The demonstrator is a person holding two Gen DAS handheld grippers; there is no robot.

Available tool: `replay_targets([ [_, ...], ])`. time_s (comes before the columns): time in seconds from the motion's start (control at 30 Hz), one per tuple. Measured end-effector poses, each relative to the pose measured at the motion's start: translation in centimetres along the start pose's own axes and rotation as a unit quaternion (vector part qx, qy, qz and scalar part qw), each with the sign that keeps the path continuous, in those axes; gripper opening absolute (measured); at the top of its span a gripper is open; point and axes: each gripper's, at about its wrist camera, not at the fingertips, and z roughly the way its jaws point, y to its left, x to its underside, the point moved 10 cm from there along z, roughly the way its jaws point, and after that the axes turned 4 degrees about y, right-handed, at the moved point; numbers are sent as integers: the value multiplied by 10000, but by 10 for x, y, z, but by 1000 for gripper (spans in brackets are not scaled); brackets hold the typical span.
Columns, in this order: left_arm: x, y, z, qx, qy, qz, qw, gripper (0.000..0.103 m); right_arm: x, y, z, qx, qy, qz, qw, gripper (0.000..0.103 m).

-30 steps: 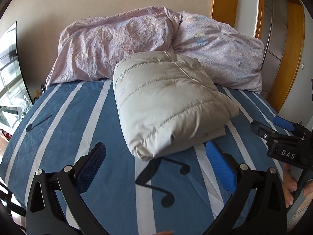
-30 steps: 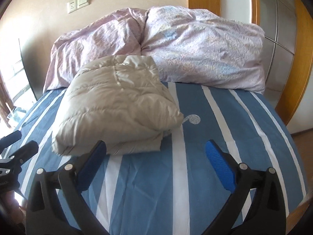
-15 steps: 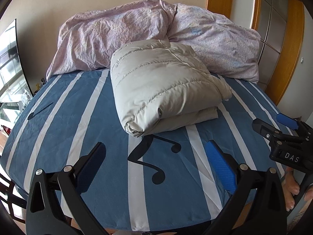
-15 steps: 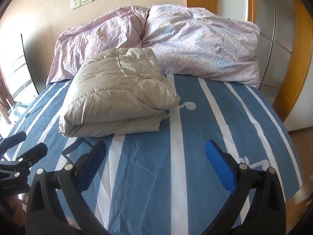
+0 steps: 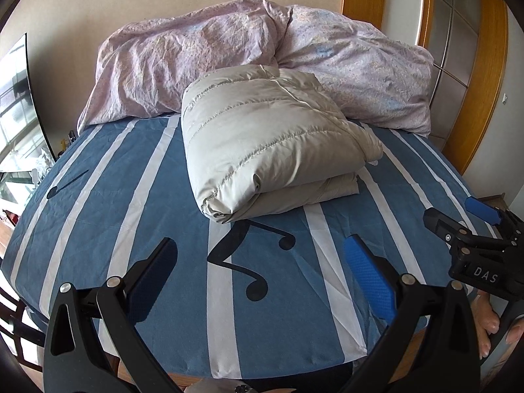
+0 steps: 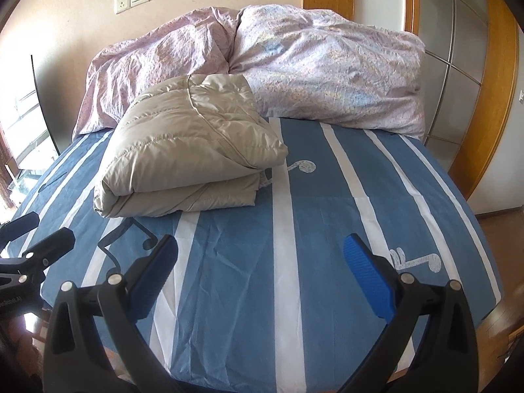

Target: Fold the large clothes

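Observation:
A beige quilted puffer jacket (image 5: 268, 140) lies folded into a thick bundle on the blue striped bed sheet (image 5: 108, 203), against the pillows. In the right wrist view the same jacket (image 6: 186, 150) sits left of centre. My left gripper (image 5: 258, 258) is open near the foot of the bed, well short of the jacket, nothing between its fingers. My right gripper (image 6: 258, 258) is open too and holds nothing. It shows at the right edge of the left wrist view (image 5: 458, 219). The left gripper (image 6: 29, 235) appears at the left edge of the right wrist view.
Two pink floral pillows (image 5: 183, 65) (image 6: 330, 65) lean on the wall behind the jacket. A wooden wardrobe frame (image 5: 475, 75) stands to the right of the bed. A dark screen (image 5: 19, 75) and a window lie to the left. Bare toes (image 5: 488, 321) show at lower right.
Both grippers have drawn back from the jacket toward the foot of the bed, so the bundle looks smaller and the bed's front edge shows. Both stay open; the jacket has not moved.

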Motion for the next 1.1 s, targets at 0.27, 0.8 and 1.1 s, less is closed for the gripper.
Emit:
replay_targets([
  [0.27, 2, 1, -2, -3, -2, -29, 10000, 102, 2, 0, -4, 11, -18, -39, 10000, 101],
  [0.8, 7, 4, -7, -2, -16, -70, 10000, 102, 3, 3, -7, -12, -48, -81, 10000, 101],
  [1.1, 6, 3, -7, 31, -17, -62, 10000, 102, 3, 1, -8, -6, -54, -89, 9999, 101],
])
